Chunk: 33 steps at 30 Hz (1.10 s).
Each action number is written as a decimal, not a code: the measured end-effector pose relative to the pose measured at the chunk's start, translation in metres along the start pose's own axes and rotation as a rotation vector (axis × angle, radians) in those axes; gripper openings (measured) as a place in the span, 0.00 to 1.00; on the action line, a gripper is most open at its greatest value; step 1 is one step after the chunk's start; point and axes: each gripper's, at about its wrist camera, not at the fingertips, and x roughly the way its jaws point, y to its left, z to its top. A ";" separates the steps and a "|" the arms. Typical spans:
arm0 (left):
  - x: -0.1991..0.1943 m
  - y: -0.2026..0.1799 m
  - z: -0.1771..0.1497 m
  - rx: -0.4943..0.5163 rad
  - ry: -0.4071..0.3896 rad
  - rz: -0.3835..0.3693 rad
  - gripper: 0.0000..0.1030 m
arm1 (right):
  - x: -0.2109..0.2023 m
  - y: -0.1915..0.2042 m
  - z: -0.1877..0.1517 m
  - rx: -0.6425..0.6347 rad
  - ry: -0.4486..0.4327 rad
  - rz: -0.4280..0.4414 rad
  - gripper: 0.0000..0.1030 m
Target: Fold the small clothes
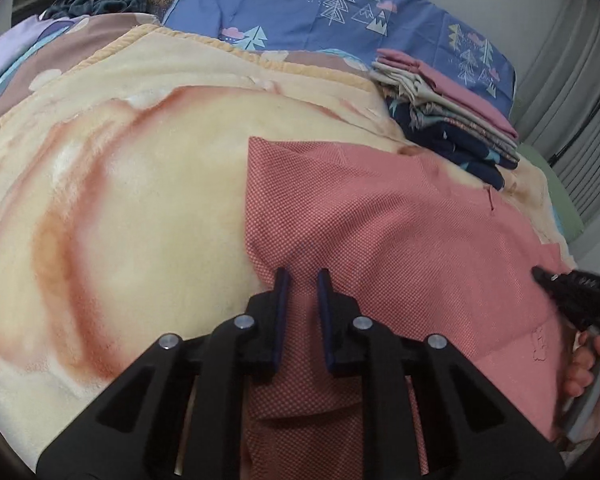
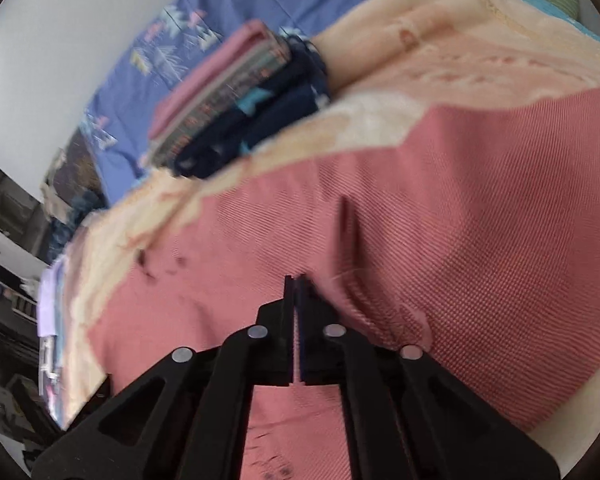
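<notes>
On the bed's cream blanket (image 1: 140, 184) lies the pink garment (image 1: 400, 216), spread flat, with a stack of folded clothes (image 1: 452, 120) behind it by the blue sheet (image 1: 284, 8). Left gripper (image 1: 302, 276) has its fingers narrowly parted with a ridge of pink fabric between them; can't tell if the pads bite. Right gripper (image 2: 296, 280) is pressed together, pinching a thin fold of the garment.

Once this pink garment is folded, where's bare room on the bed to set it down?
Bare cream blanket lies left of the pink garment, out to its hemmed edge. Crowded: the folded stack sits at the garment's far right corner, and the right gripper works its right edge.
</notes>
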 end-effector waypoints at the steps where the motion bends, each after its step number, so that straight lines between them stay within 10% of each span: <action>1: -0.001 -0.001 -0.001 0.006 -0.005 0.005 0.16 | 0.001 -0.001 -0.001 0.003 0.003 0.004 0.00; 12: -0.013 0.004 -0.002 -0.004 -0.048 -0.071 0.35 | -0.053 -0.028 0.006 0.107 -0.078 0.160 0.01; 15: -0.022 -0.007 -0.004 0.039 -0.077 -0.065 0.60 | -0.093 -0.064 0.008 0.172 -0.138 0.168 0.02; 26: -0.056 -0.018 -0.001 0.068 -0.182 -0.110 0.73 | -0.218 -0.288 0.036 0.715 -0.404 0.169 0.34; 33: -0.069 -0.025 -0.002 0.108 -0.254 -0.105 0.84 | -0.219 -0.320 0.037 0.771 -0.426 0.007 0.39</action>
